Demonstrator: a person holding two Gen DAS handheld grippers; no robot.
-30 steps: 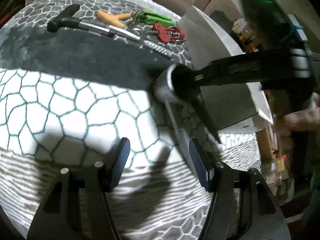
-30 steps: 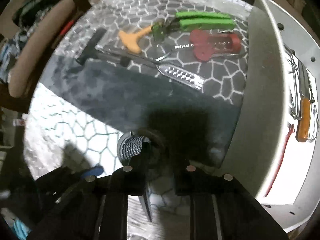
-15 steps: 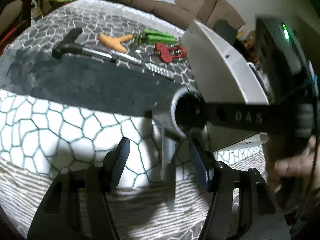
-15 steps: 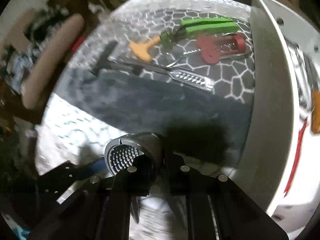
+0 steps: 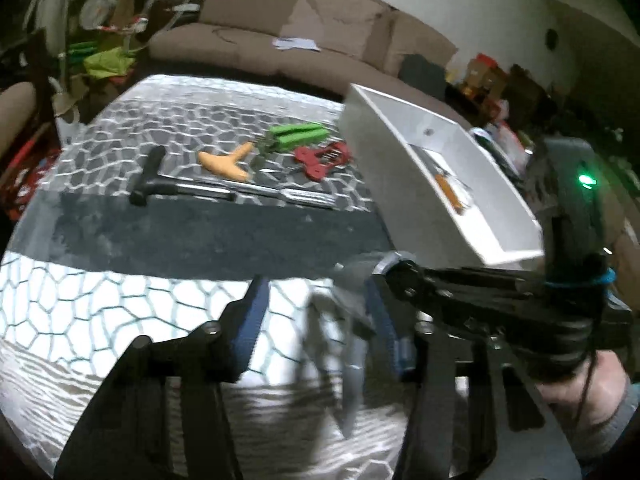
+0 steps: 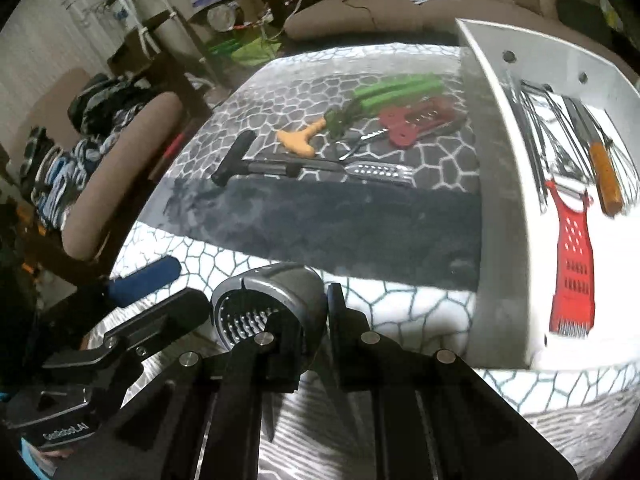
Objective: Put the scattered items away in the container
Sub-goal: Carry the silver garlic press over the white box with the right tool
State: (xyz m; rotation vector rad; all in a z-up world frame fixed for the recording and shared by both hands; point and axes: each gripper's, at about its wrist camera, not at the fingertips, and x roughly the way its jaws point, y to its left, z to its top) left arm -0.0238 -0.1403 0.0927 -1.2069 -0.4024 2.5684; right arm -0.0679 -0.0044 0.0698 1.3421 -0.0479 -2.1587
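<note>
My right gripper [image 6: 308, 312] is shut on a grey tool with a round perforated head [image 6: 264, 296], held up off the cloth. In the left wrist view that tool [image 5: 352, 364] hangs blurred between the blue pads of my left gripper [image 5: 316, 324]. The left jaws are closing and the pads do not press on it. The white container [image 6: 500, 200] stands to the right and holds a red grater [image 6: 572, 256] and an orange-handled whisk [image 6: 604, 176]. A green-handled tool [image 5: 298, 136], an orange T-handle [image 5: 224, 162], a red tool [image 5: 320, 158] and a black-handled utensil [image 5: 148, 176] lie on the cloth.
A patterned cloth [image 5: 120, 320] with a dark band covers the table. A brown sofa [image 5: 280, 20] stands behind it, and a padded chair [image 6: 120, 168] with clutter is at the left. A person's hand [image 5: 592, 392] holds the right gripper.
Both grippers have risen, so the sofa and the container's inside now show. The right gripper carried the grey tool up toward the container. The left jaws have narrowed.
</note>
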